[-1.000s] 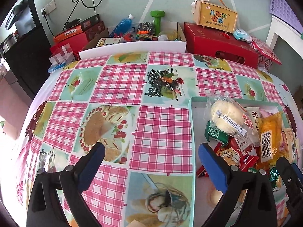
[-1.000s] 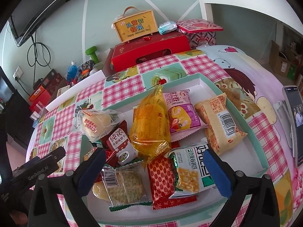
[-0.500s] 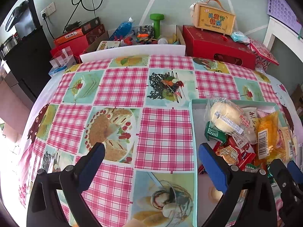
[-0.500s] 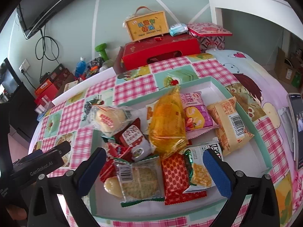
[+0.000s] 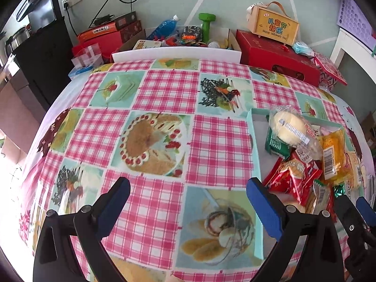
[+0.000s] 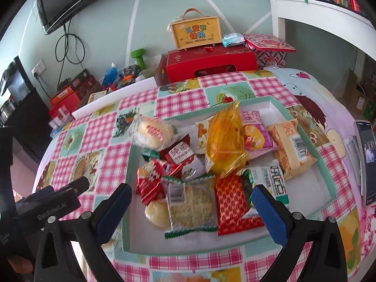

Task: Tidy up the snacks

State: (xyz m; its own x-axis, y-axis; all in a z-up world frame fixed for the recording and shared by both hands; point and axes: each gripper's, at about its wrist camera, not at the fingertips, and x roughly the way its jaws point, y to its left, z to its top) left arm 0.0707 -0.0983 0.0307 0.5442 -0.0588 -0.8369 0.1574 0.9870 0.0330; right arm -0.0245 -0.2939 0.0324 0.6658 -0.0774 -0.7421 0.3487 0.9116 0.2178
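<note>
A shallow teal-rimmed tray [image 6: 277, 102] [image 5: 256, 155] on the checked tablecloth holds several snack packets: a wrapped bun [image 6: 152, 131] [image 5: 290, 128], a yellow packet [image 6: 225, 141] [image 5: 333, 155], red packets [image 6: 232, 202] [image 5: 291, 176], a clear cracker pack [image 6: 191, 203], a beige barcoded pack [image 6: 291, 148] and a pink pack [image 6: 256, 131]. My right gripper [image 6: 190, 206] stands open above the tray's near side, over the cracker pack, holding nothing. My left gripper [image 5: 188, 199] stands open over bare tablecloth, left of the tray, its right finger near the tray's left wall.
Beyond the table's far edge stand a red gift box [image 6: 211, 64] [image 5: 277, 56], a yellow case with a handle [image 6: 196, 33], a green dumbbell [image 5: 206, 22] and cluttered boxes [image 5: 108, 29]. A phone [image 6: 367, 159] lies on the table's right side. The left gripper's body [image 6: 47, 206] shows at the right view's lower left.
Both grippers have pulled back toward the near table edge, so tray and snacks sit farther off. Jaws stay open; no snack has moved.
</note>
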